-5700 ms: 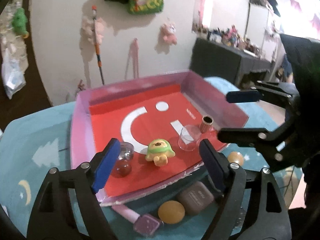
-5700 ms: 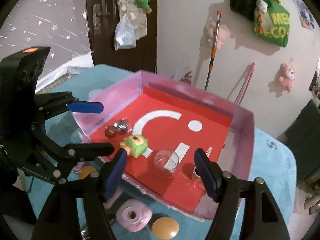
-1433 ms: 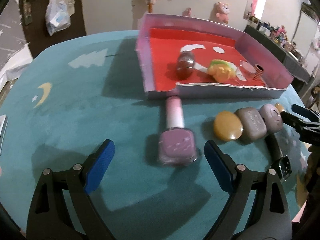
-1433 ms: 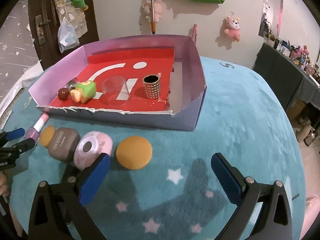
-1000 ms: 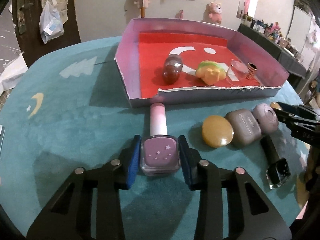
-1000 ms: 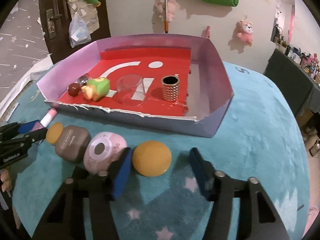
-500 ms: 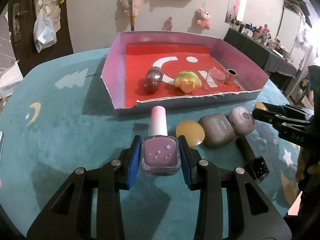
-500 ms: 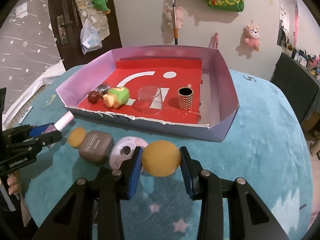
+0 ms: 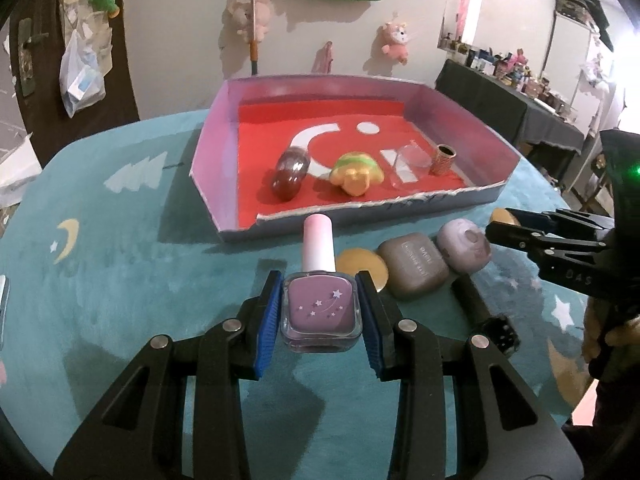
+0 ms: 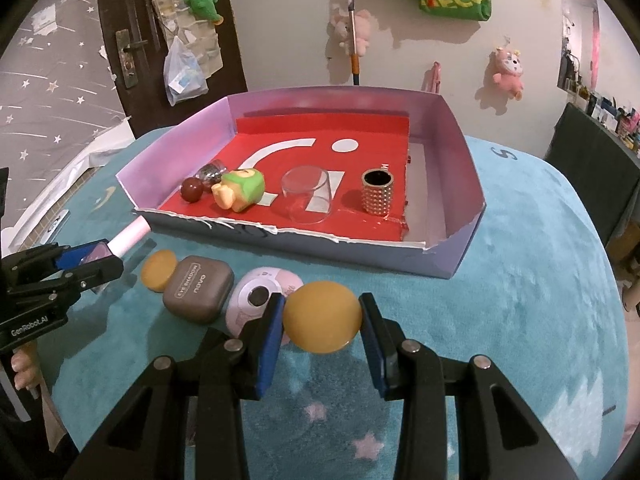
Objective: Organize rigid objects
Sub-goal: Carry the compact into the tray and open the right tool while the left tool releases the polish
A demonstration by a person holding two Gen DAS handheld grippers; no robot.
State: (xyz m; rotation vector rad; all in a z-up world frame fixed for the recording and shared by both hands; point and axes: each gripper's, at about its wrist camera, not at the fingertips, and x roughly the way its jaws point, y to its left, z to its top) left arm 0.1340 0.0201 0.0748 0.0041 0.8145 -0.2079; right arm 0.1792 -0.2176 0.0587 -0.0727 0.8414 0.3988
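A: The box (image 10: 460,184), one shallow cardboard tray with a red floor, sits at the far middle of the blue tablecloth (image 10: 540,300). How many things lie inside it?

B: Four: one clear cup (image 10: 307,194) on its side, one green-capped toy figure (image 10: 240,190), one studded metal tube (image 10: 377,192) standing upright at the right, and one small capsule with a dark red end (image 9: 290,174) at the left.

A: And outside, along the near wall?

B: One brown eyeshadow case (image 10: 198,288), one pink round compact (image 10: 260,302) touching its right side, and two yellow discs. One small yellow disc (image 10: 159,270) lies left of the case.

A: The other?

B: The large yellow disc (image 10: 321,317) is clamped between the blue pads of the right gripper (image 10: 321,326). The left gripper (image 9: 320,312) is closed on the one purple nail polish bottle (image 9: 320,310), pink cap pointing toward the box.

A: Does either view add anything?

B: The left wrist view alone shows a black stick-like thing (image 9: 482,314) lying near the case. The right wrist view alone reads the case's lettering.
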